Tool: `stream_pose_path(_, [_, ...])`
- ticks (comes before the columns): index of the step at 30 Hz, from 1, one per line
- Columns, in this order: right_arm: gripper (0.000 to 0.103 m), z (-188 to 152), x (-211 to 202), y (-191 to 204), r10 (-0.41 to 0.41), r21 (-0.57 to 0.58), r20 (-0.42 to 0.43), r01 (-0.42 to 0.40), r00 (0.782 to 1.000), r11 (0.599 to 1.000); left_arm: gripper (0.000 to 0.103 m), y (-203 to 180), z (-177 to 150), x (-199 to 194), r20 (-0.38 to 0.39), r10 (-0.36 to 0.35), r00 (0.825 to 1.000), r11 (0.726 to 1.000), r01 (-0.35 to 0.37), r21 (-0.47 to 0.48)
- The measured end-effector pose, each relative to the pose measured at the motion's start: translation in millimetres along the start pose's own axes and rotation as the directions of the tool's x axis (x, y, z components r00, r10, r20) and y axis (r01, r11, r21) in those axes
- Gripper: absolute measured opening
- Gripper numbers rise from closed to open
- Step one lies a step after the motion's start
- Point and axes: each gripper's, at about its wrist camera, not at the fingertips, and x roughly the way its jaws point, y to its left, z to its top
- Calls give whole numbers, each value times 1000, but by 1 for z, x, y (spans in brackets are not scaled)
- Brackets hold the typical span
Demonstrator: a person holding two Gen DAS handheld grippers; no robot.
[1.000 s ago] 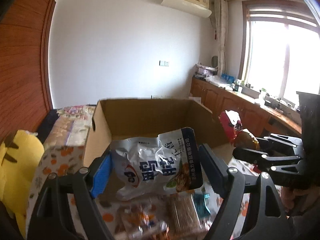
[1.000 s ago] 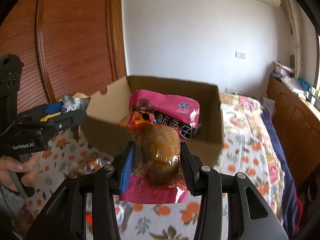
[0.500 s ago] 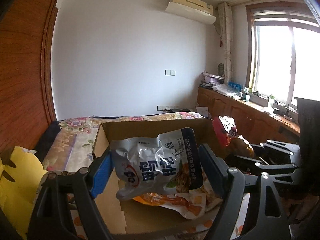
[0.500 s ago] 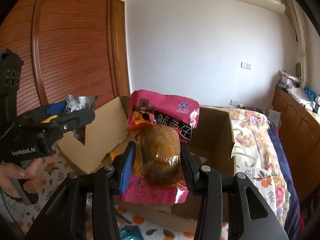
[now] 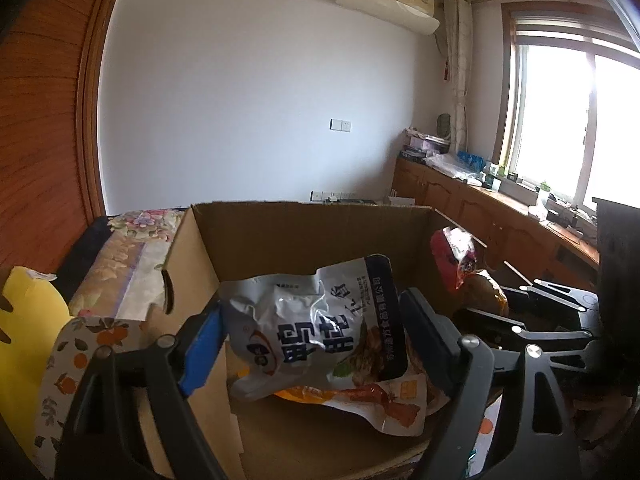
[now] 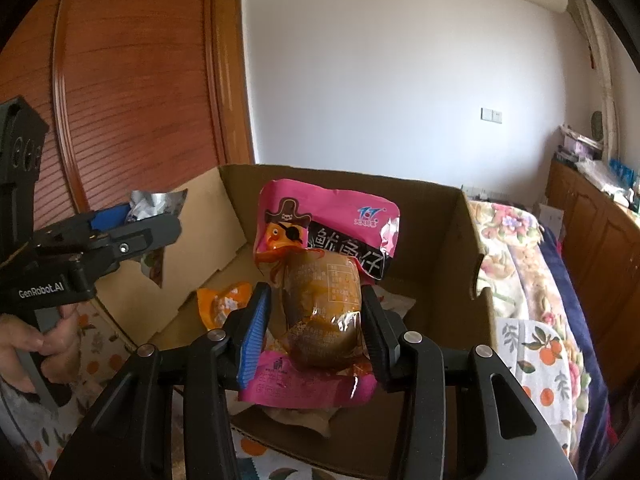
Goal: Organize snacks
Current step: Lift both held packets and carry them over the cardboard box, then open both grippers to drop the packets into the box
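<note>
Silver-white snack packet (image 5: 316, 332), crumpled, with a dark blue side band and large blue characters, pinched between the blue-padded fingers of the left hand-held gripper (image 5: 310, 340) above the open cardboard box (image 5: 304, 232); this gripper's jaws have just been opening slightly, with the packet between them. Pink snack packet (image 6: 320, 280), printed with a cartoon pirate fish and showing a brown, glossy filling through a clear window, clamped upright in the right hand-held gripper (image 6: 316, 320), also over the box; its jaws have likewise just been widening around the packet. Inside the box lies an orange-and-white packet (image 5: 360, 400) on the cardboard floor. The box stands on a bed (image 6: 536, 344) covered with an orange-fruit and floral print. A hand (image 6: 24, 344) grips the left tool's handle. Beyond: wooden wardrobe doors (image 6: 132, 92), white wall, window (image 5: 576, 120).
</note>
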Motion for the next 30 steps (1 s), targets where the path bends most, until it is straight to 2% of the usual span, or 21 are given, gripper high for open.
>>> stream_pose_path(10, [48, -2, 1, -2, 7, -2, 17, -7, 1000, 1000, 86, -10, -7, 3, -10, 38, 999, 998, -38, 52])
stream_pose_path(15, [53, -3, 0, -2, 10, -10, 20, -10, 1000, 1000, 86, -16, -7, 2, 0, 21, 1000, 998, -21, 65])
stream_pose_path(19, [61, -4, -3, -2, 18, -13, 35, -18, 999, 1000, 86, -11, -9, -3, 19, 23, 1000, 998, -24, 62])
stream_pose_path(30, [62, -6, -4, -1, 13, -16, 50, -13, 999, 1000, 86, -13, -9, -8, 50, 46, 998, 996, -50, 75])
